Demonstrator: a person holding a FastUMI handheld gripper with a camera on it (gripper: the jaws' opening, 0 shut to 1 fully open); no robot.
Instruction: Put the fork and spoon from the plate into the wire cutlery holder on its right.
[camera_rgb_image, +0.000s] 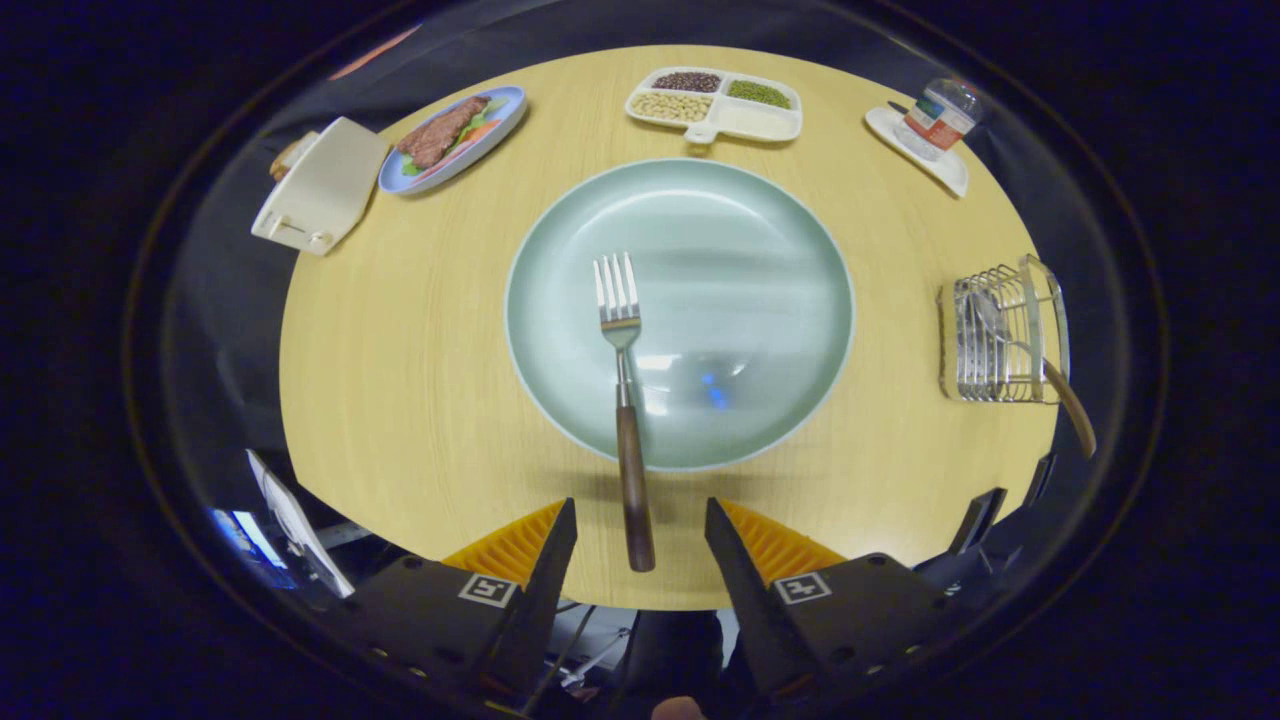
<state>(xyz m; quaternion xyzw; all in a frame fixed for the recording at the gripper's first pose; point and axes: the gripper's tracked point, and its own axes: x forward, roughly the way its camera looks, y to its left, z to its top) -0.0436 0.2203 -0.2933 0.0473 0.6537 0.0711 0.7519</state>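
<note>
One fork (628, 400) on plate (760, 250) — spoon (1040, 370) in holder (1000, 340); gripper (640, 525) open.

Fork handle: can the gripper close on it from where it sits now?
Probably yes. The fork lies with its tines on the plate and its wooden handle end between the open fingers of the gripper, with nothing beside it. Its height above the table is unclear.
</note>
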